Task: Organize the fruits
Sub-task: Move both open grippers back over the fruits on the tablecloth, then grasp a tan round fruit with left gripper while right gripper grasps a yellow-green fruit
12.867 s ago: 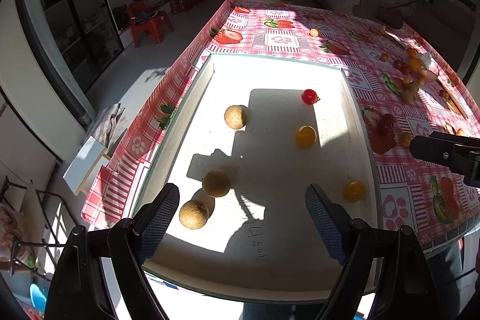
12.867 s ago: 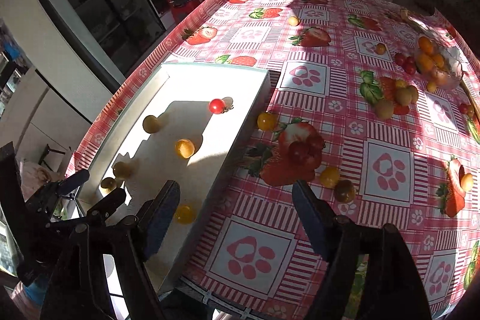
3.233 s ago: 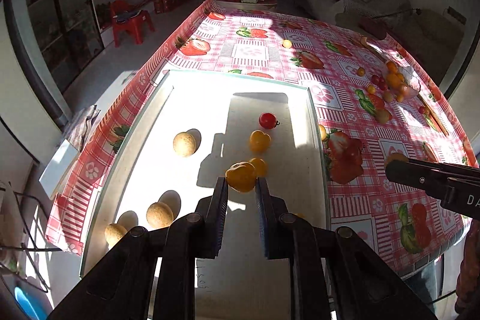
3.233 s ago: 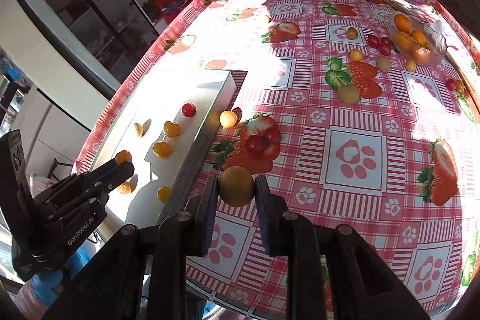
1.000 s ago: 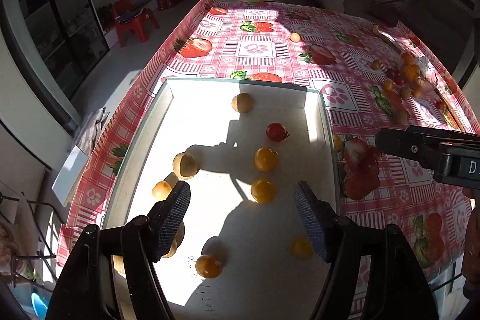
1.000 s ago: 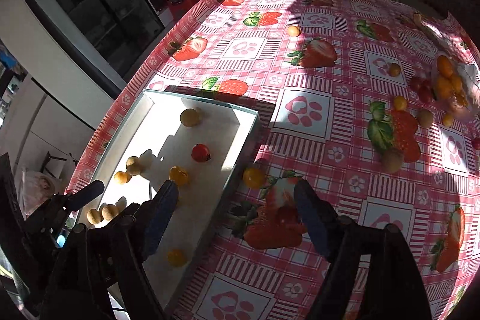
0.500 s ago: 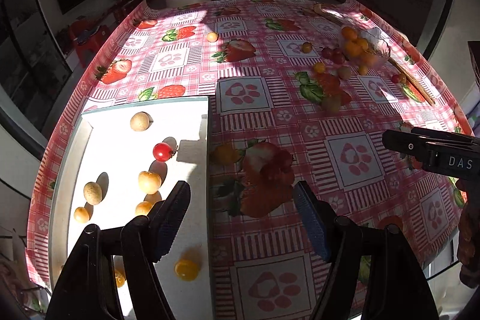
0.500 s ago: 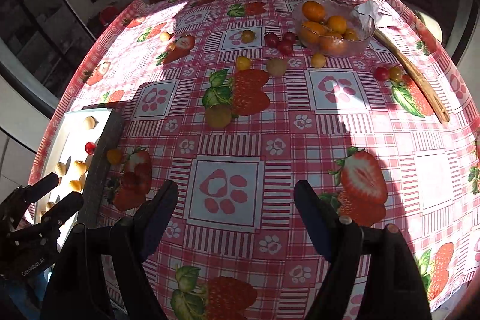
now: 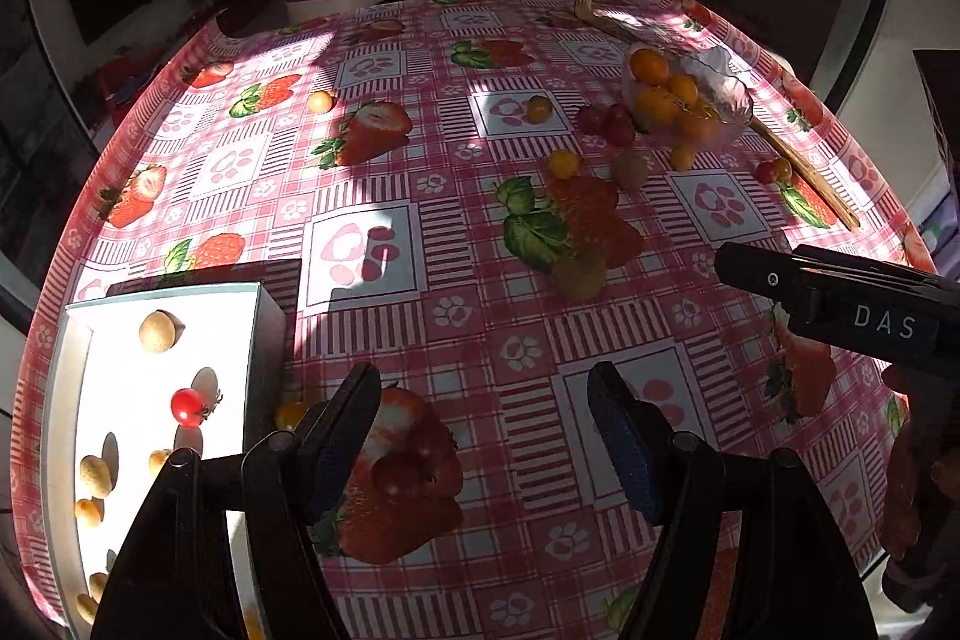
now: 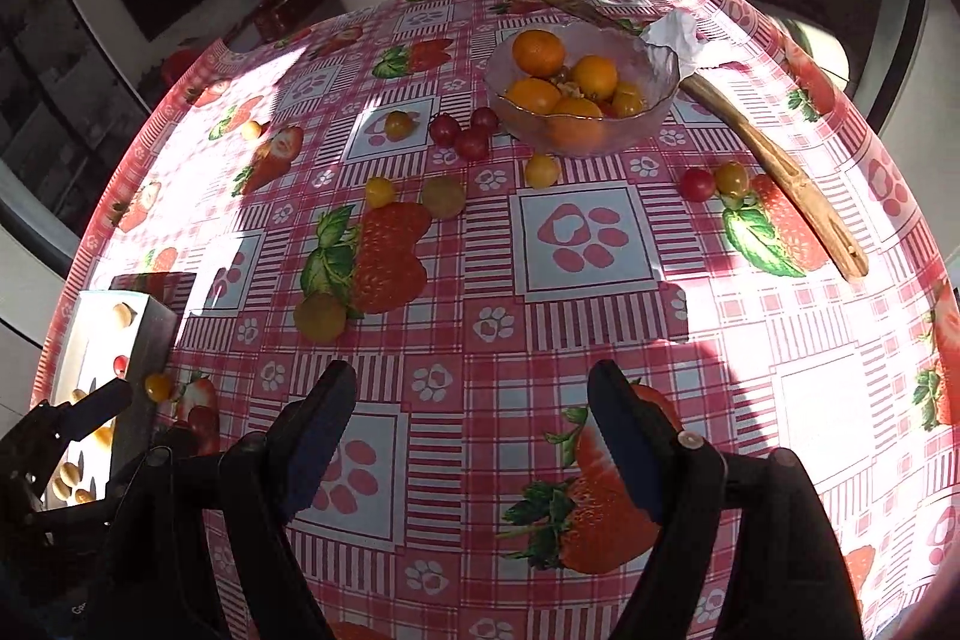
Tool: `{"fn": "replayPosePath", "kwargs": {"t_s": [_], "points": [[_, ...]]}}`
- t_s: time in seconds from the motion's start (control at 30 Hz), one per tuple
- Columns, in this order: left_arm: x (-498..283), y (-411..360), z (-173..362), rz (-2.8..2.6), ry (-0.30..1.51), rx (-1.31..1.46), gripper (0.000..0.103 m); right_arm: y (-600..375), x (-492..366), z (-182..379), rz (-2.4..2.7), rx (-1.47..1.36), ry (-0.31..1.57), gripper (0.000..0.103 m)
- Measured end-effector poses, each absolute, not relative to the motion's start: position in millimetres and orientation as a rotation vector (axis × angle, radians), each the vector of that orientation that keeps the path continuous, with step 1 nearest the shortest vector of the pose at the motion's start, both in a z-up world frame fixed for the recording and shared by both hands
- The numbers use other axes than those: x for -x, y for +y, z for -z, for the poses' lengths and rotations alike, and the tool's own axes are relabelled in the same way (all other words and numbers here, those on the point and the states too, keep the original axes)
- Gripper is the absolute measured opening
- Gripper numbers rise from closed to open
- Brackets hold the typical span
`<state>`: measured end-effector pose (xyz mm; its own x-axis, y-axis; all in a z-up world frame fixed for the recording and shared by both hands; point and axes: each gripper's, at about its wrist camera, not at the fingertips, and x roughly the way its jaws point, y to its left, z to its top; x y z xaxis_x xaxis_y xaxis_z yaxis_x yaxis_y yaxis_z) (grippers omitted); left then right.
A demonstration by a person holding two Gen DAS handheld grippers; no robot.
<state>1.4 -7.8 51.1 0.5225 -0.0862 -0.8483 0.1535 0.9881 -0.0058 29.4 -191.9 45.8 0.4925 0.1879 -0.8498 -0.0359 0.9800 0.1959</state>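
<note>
Both grippers are open and empty above the strawberry tablecloth. My left gripper (image 9: 483, 412) hovers just right of the white tray (image 9: 72, 316), which holds a red cherry tomato (image 9: 186, 407) and several yellow and tan fruits. My right gripper (image 10: 471, 424) is over bare cloth. Ahead of it lie a green-yellow fruit (image 10: 320, 317), a brownish fruit (image 10: 443, 196), small yellow tomatoes (image 10: 380, 191) and red ones (image 10: 471, 143). A glass bowl (image 10: 654, 100) holds oranges. A small orange tomato (image 10: 159, 385) lies beside the tray.
A long wooden spoon (image 10: 774, 166) lies right of the bowl, with a red and a yellow tomato (image 10: 714, 182) beside it. Crumpled white paper (image 10: 678, 31) sits behind the bowl. The right gripper's body (image 9: 840, 304) crosses the left wrist view.
Both grippers have let go of their fruits into the tray, opened, and swung right across the table towards the bowl and loose fruits.
</note>
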Motion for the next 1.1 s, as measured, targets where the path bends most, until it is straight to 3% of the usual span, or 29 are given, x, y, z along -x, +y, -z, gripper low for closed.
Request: {"fn": "replayPosePath", "kwargs": {"t_s": [0.13,0.3,0.63,0.73,0.83,0.9,0.93,1.1], "points": [[-21,-25,-39,0.15,1.016,-0.079,0.073,-198,-54,-41,-0.144,-0.196,1.049,0.08],[-41,-37,-31,0.167,1.006,-0.067,0.073,-197,-86,-35,-0.165,-0.196,1.054,0.067],[-63,-52,-20,0.184,1.009,-0.076,0.071,-177,-124,-16,-0.243,-0.144,1.075,0.064],[-65,-55,-13,0.194,1.035,-0.076,0.053,-174,-129,-15,-0.25,-0.129,1.069,0.058],[-63,-57,-12,0.183,1.024,-0.084,0.05,-173,-132,-14,-0.246,-0.115,1.065,0.042],[-62,-58,-13,0.192,1.015,-0.084,0.034,-173,-131,-14,-0.246,-0.098,1.066,0.026],[-62,-57,-14,0.194,1.016,-0.082,0.03,-173,-130,-14,-0.248,-0.1,1.062,0.026],[-57,-49,-18,0.216,1.033,-0.014,0.03,-181,-118,-15,-0.245,-0.155,1.062,0.026]]}}
